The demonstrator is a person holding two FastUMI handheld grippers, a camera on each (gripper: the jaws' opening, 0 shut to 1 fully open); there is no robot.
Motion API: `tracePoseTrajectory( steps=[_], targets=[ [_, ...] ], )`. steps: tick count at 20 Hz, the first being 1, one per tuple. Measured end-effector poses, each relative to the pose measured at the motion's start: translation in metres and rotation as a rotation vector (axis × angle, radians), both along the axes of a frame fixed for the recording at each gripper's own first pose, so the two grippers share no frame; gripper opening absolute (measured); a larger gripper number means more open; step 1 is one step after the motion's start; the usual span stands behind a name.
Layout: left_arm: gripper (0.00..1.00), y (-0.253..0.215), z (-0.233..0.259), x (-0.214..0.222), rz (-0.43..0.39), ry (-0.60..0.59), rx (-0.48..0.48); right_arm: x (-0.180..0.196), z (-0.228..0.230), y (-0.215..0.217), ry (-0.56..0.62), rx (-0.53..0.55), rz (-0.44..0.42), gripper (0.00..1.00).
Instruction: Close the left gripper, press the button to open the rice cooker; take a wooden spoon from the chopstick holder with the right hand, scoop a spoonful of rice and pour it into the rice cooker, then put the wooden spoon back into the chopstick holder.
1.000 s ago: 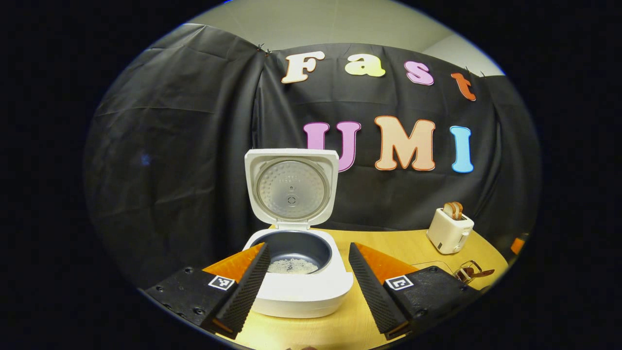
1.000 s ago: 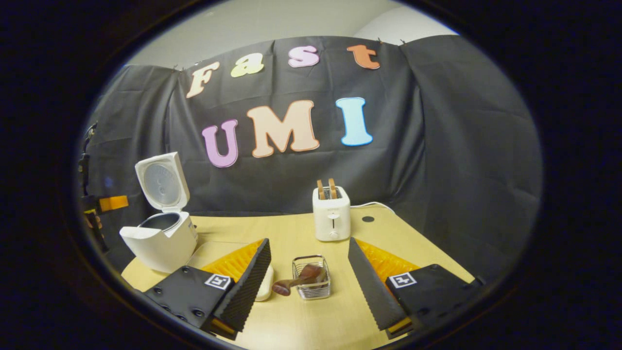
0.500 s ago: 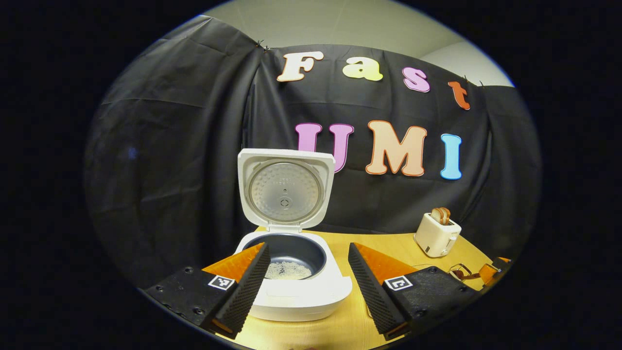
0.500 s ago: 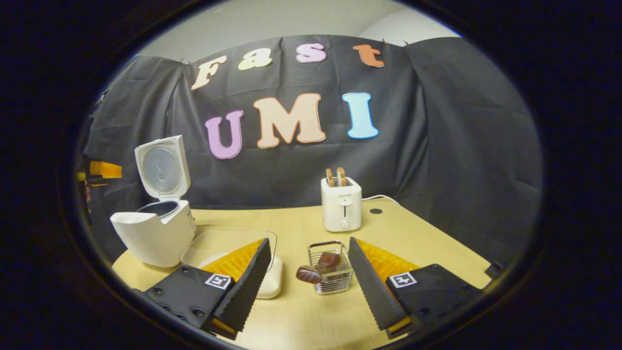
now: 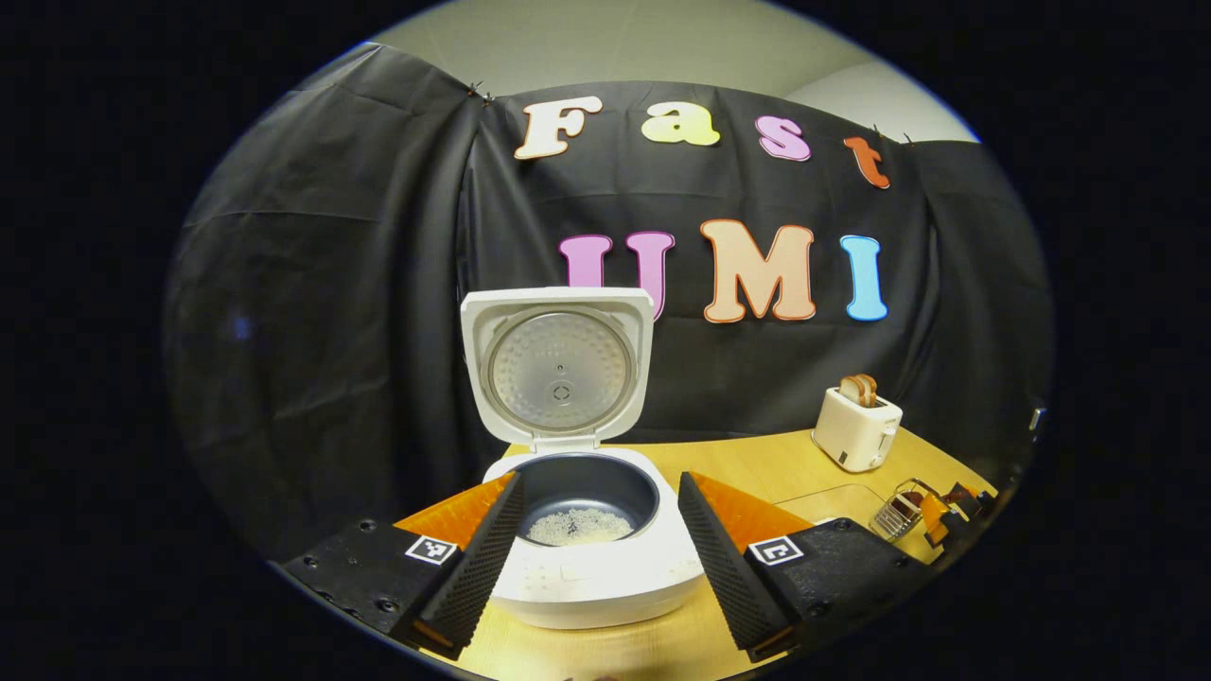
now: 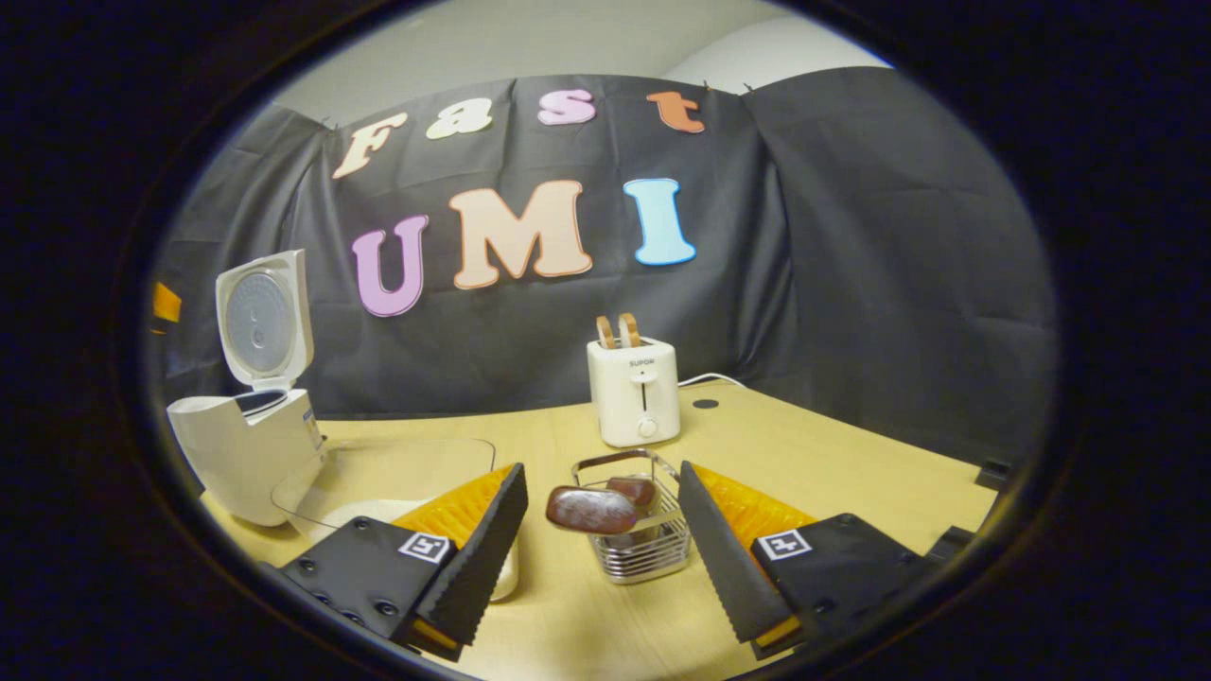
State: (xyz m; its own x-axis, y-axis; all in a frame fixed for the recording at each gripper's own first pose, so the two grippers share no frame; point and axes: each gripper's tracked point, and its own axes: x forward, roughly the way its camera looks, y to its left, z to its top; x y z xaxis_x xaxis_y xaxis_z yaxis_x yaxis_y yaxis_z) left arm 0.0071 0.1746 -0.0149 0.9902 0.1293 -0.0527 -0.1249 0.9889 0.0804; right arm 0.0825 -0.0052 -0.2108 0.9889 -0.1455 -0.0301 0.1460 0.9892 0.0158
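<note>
Wooden spoon (image 6: 591, 509) lying in chopstick holder (image 6: 632, 549) on counter (image 6: 804, 454), bowl tipping out leftward; right tool (image 6: 602, 558) spread wide, straddling it, gripping nothing. Risking snagging wire rim, toppling holder. Left tool (image 5: 600, 558) gaping before opened rice cooker (image 5: 587, 558)

Wooden spoon (image 6: 591, 509) lies in chopstick holder (image 6: 632, 549), before toaster (image 6: 633, 391).
</note>
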Motion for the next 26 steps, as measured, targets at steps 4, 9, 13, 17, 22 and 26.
tracePoseTrajectory(
  steps=[4, 9, 13, 17, 22, 26],
  targets=[
    [0.96, -0.001, -0.013, 0.001, -0.015, 0.035, -0.012, 0.018, 0.0, -0.002, -0.043, 0.0, -0.02, 0.93],
    [0.95, -0.008, -0.017, 0.006, -0.035, 0.046, 0.016, 0.033, -0.002, 0.0, -0.04, -0.03, -0.035, 0.52],
    [0.96, -0.014, -0.016, 0.01, -0.049, 0.043, 0.011, 0.039, 0.0, 0.001, -0.015, -0.059, -0.022, 0.39],
    [0.95, -0.022, -0.019, 0.011, -0.063, 0.048, -0.01, 0.053, 0.013, -0.005, 0.02, -0.046, -0.013, 0.35],
    [0.95, -0.029, -0.02, 0.018, -0.075, 0.047, -0.008, 0.071, 0.021, -0.01, 0.08, -0.007, 0.025, 0.35],
    [0.96, -0.038, -0.022, 0.024, -0.076, 0.049, -0.026, 0.085, 0.019, -0.011, 0.139, -0.004, 0.046, 0.34]
  ],
)
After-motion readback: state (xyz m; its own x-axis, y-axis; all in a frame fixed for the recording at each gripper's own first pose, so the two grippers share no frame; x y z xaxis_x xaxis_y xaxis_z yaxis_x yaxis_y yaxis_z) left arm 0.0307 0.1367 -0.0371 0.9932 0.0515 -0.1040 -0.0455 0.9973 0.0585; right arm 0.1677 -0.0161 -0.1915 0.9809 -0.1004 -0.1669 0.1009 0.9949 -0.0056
